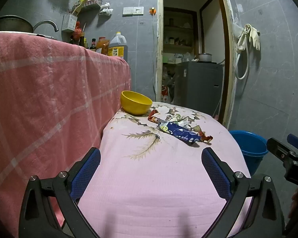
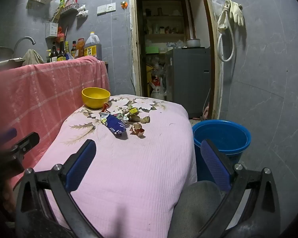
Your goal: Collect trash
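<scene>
A pile of trash lies on the pink flowered tablecloth (image 1: pixel 149 178): a blue wrapper (image 1: pixel 180 131), a red wrapper (image 1: pixel 154 117), crumpled papers (image 1: pixel 178 119) and brown scraps (image 1: pixel 204 136). In the right wrist view the blue wrapper (image 2: pixel 115 126) lies beside eggshell-like scraps (image 2: pixel 138 130). My left gripper (image 1: pixel 151 156) is open and empty, above the near part of the table, short of the trash. My right gripper (image 2: pixel 147 150) is open and empty, over the table's near right edge. A blue bucket (image 2: pixel 222 136) stands on the floor right of the table.
A yellow bowl (image 1: pixel 136 102) sits at the table's far left corner. A counter draped in a pink checked cloth (image 1: pixel 49 89) stands to the left with bottles and a sink. A doorway (image 1: pixel 190 49) opens behind, with a grey appliance inside.
</scene>
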Tool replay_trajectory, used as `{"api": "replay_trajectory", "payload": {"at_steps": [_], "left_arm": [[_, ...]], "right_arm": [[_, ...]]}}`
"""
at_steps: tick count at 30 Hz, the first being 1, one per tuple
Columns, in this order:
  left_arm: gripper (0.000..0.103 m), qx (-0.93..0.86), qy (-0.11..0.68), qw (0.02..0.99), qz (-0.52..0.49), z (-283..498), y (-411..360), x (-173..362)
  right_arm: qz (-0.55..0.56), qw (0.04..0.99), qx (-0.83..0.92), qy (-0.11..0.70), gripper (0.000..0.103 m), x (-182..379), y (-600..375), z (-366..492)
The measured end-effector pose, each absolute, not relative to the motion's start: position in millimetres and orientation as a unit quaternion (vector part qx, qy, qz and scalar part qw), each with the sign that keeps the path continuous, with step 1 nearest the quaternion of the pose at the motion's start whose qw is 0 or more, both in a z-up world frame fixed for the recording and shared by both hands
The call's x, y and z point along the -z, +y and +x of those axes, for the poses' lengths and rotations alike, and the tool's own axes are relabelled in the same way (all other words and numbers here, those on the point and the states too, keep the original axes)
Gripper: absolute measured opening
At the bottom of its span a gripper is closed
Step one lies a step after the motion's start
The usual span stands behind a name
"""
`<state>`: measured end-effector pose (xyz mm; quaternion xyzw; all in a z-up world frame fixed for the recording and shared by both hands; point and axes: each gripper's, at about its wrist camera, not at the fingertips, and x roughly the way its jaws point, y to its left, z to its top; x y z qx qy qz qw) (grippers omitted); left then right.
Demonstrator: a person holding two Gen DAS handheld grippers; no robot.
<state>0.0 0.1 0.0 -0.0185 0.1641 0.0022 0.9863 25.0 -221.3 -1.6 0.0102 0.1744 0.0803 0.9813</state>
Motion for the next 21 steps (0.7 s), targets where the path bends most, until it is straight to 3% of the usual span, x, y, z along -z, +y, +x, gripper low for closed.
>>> {"api": "replay_trajectory", "payload": {"at_steps": [21], "left_arm": [[0.1, -0.001, 0.166, 0.986, -0.017, -0.4, 0.2, 0.1]], "right_arm": [[0.012, 0.981, -0.081, 0.174, 0.103, 1.4, -223.4, 24.1]]}}
